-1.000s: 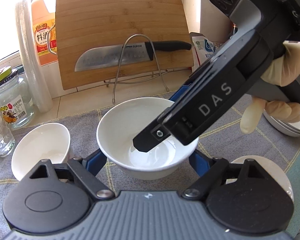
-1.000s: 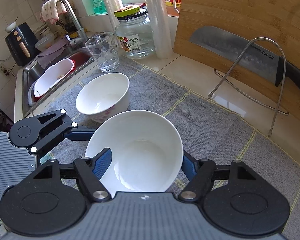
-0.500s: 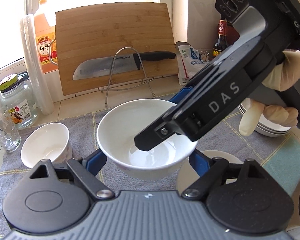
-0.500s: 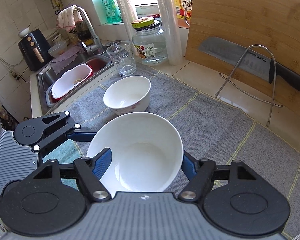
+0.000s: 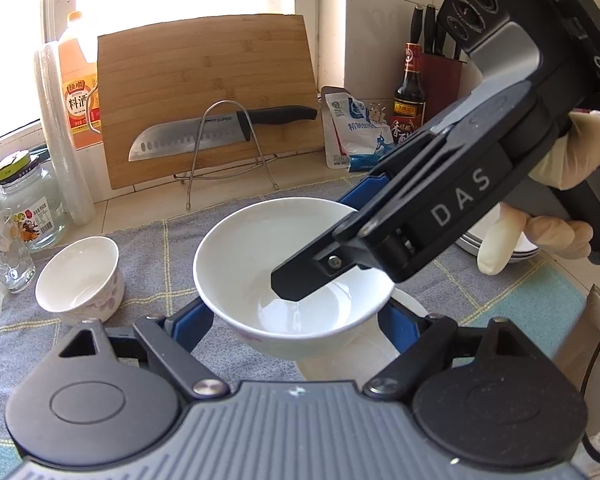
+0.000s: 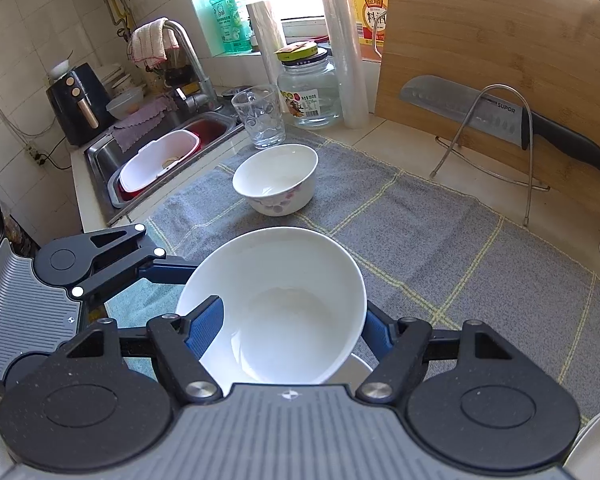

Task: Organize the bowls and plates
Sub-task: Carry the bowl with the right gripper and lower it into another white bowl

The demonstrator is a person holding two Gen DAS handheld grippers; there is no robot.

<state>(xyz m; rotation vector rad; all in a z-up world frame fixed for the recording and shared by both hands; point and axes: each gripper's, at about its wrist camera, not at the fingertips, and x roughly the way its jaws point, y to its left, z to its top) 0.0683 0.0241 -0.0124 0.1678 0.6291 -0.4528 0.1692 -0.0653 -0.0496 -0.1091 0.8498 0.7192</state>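
A plain white bowl hangs above the grey cloth, held by both grippers. My left gripper is shut on it, a blue finger on each side of its lower wall. My right gripper is shut on it too: one finger dips inside the bowl, the other sits outside the rim. A gloved hand holds the right gripper. A smaller flowered bowl stands on the cloth to the left. A white dish lies under the held bowl. Stacked plates sit far right.
A glass tumbler, a lidded jar and a film roll stand at the cloth's far left corner. A bamboo board with a knife on a wire stand leans at the back. The sink lies beyond the cloth's left edge.
Both grippers have drawn back and risen with the white bowl between them. The small bowl, board and jar now look farther away. Neither grip has changed.
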